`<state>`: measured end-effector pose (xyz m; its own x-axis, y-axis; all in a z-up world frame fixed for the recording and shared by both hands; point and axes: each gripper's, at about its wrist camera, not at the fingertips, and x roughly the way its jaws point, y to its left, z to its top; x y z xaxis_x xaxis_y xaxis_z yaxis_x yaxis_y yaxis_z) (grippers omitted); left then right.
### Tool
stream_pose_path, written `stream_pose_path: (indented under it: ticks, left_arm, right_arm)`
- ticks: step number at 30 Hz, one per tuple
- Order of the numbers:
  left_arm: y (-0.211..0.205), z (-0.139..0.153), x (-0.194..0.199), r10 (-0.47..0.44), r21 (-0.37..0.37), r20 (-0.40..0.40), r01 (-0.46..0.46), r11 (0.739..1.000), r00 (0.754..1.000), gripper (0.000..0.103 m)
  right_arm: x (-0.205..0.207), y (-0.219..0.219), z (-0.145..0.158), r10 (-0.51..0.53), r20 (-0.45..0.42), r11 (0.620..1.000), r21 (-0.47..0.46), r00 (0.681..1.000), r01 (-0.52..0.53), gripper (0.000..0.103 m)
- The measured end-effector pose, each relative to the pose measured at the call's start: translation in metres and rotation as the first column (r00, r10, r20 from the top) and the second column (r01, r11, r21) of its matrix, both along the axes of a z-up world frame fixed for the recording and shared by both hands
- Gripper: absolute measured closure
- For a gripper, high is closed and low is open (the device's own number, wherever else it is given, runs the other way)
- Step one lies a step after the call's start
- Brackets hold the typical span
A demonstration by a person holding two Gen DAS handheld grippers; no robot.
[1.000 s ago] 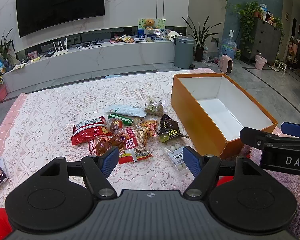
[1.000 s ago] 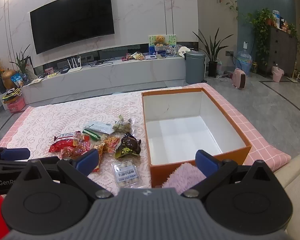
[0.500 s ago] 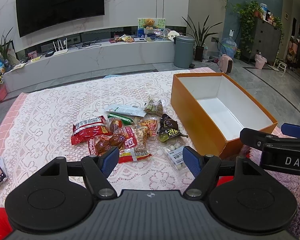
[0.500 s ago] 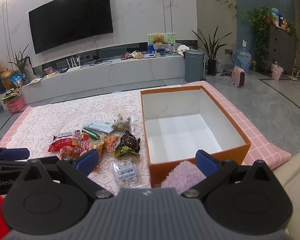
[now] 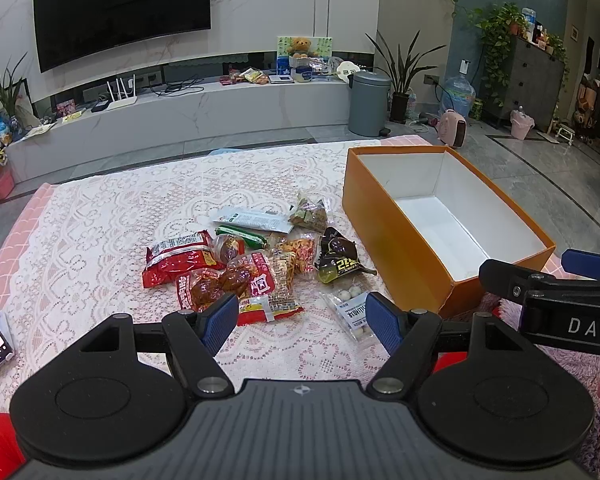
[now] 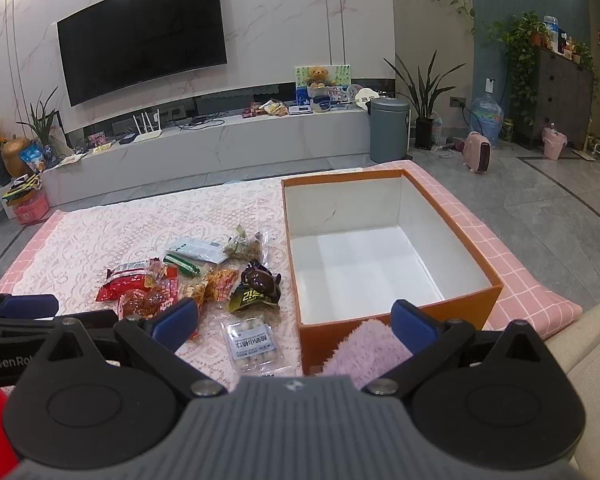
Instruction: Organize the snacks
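Fingers (image 5: 220, 322) of both grippers spread wide and empty, short of light, crinkly, slippery snack packets (image 5: 260, 256) heaped on lace-covered surface (image 5: 100, 220) left of empty orange box (image 6: 296, 240); best pinched by flat sealed edges, gently, contents probably crushable.

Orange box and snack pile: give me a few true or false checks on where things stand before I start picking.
1. The orange box is empty. True.
2. The left gripper is shut on a red snack packet. False: its jaws are open and hold nothing.
3. The clear packet of white balls lies on the lace tablecloth, nearest the grippers. True.
4. The dark packet with yellow lettering is already inside the box. False: it lies on the cloth beside the box.
5. The right gripper is open and empty. True.
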<state>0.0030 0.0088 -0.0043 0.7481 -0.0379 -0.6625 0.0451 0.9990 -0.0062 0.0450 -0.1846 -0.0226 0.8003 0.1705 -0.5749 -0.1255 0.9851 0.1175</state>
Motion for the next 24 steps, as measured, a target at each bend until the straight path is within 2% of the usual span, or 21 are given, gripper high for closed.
stream_pose_path:
  ticks: [18,24]
  left_arm:
    - [0.006,-0.001,0.010,0.010,-0.004,0.001,-0.010,1.000,1.000,0.018]
    - [0.030,0.003,0.032,0.017,-0.054,-0.018,-0.018,0.998,1.000,0.023]
  right_arm:
    - [0.009,0.011,-0.003,0.030,-0.007,0.999,-0.012,1.000,-0.030,0.003]
    - [0.031,0.022,-0.006,0.074,0.019,0.997,0.005,0.997,-0.074,0.003]
